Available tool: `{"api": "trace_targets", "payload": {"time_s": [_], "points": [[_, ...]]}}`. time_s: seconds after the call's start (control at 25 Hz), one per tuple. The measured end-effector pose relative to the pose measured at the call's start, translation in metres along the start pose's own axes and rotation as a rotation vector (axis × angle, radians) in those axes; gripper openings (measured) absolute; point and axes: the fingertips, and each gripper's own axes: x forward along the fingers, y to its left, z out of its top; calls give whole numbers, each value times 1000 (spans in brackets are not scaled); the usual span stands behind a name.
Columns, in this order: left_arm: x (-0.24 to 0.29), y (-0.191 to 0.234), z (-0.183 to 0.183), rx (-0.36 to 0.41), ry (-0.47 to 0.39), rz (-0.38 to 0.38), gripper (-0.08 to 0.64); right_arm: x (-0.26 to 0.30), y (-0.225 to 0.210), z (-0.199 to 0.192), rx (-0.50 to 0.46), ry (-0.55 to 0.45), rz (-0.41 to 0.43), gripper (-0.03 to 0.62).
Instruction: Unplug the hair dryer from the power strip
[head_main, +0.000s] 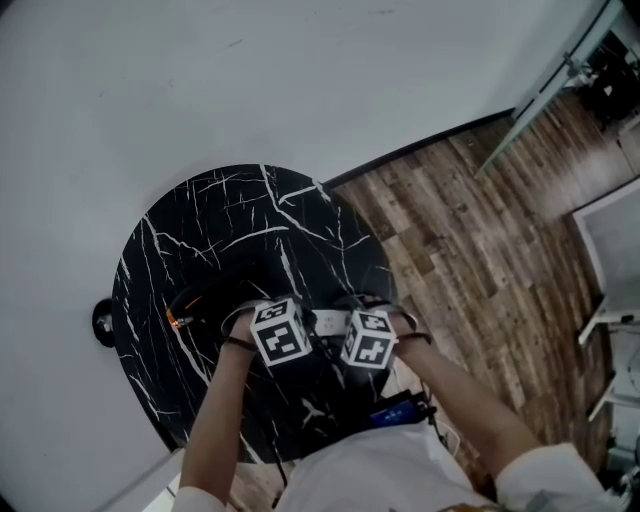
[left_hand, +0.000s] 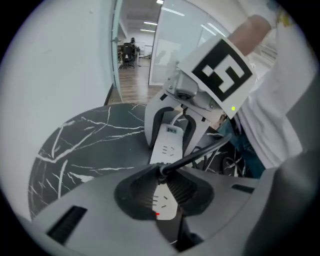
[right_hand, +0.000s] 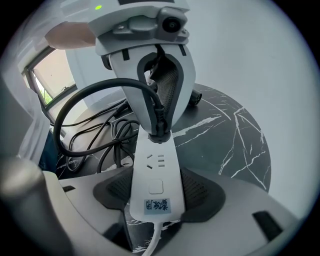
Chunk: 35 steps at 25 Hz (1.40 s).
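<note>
A white power strip (head_main: 328, 322) lies on the black marble table (head_main: 220, 220), between my two grippers. The hair dryer's black plug (right_hand: 158, 129) sits in the strip's (right_hand: 155, 172) far socket, and its cable (right_hand: 85, 100) loops off to the left. My left gripper (left_hand: 161, 175) is shut on that plug (left_hand: 161, 171), one pad on each side. My right gripper (right_hand: 156, 197) is shut on the labelled end of the strip, near its white cord. In the head view the marker cubes hide both gripper tips and the plug.
A tangle of black cable (right_hand: 107, 137) lies by the strip at the table's near edge. A small black round thing (head_main: 103, 322) sits off the table's left rim. Wood floor (head_main: 470, 230) runs to the right, and a glass partition (left_hand: 135, 55) stands beyond the table.
</note>
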Motion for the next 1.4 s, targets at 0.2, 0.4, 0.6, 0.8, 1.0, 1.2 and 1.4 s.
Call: {"api": "trace_targets", "payload": {"time_s": [0.2,0.4,0.6,0.8,1.0,1.2,1.4], "points": [[3,-1,0,38,27,157,49,-2,2,-2,-3,2,-1,269],[1,0,-1,-27,27,-16,52,0,-2,1,0,-6,-4,268],[0,-1,0,44,60,146,49,-1,2,0,0,6,-3,270],[1,0,-2,-42,1,33,49,-1,2,2,-4,0,-3,268],[-3,1,4,-45,-30,0,55,0,2,0,5,19,-7,268],[-1,-1,-1,-2,-3,124,51,-1,1,2,-6,23,-6,268],[-1,0,-1,-101,-52,28,52,-1,0,1,-2,27,-11,268]]}}
